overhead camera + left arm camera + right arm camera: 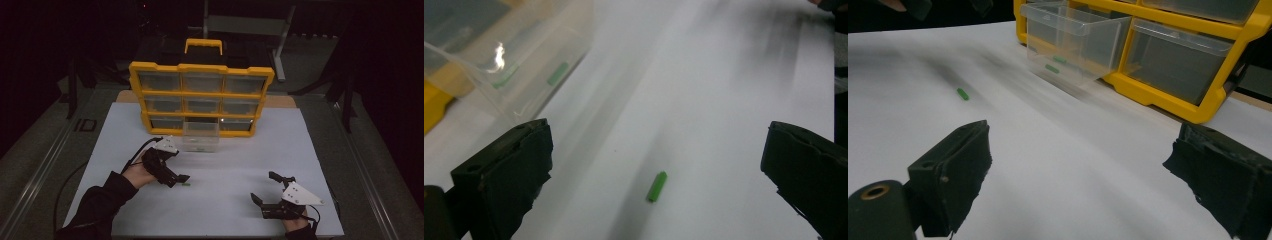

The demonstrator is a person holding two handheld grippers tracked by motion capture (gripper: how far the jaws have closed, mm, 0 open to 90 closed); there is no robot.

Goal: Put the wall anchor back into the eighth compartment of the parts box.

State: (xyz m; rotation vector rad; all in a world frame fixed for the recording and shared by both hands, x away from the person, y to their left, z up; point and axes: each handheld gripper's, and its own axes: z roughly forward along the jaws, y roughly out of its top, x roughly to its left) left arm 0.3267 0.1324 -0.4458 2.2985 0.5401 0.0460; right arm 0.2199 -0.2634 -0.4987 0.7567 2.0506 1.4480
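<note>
Here the left hand-held gripper [183,178] hovers low over the white counter [225,210] with its jaws spread wide and nothing between them. A small green peg [657,186] lies flat on the counter just ahead of it, roughly midway between the two jaws in the left gripper view and touching neither. Farther ahead and to that gripper's left stands a clear drawer [509,55], pulled out of the yellow organizer [201,97], with two more green pegs inside. The right hand-held gripper [263,187] rests well apart near the counter's near edge, also wide open and holding nothing.

The step in hand looks like the approach to pick up the loose peg, probably to put it into the drawer. The next move calls for lowering the left jaws to straddle the peg across its short side, then closing gently; being small and round, it could roll or squirt away.
</note>
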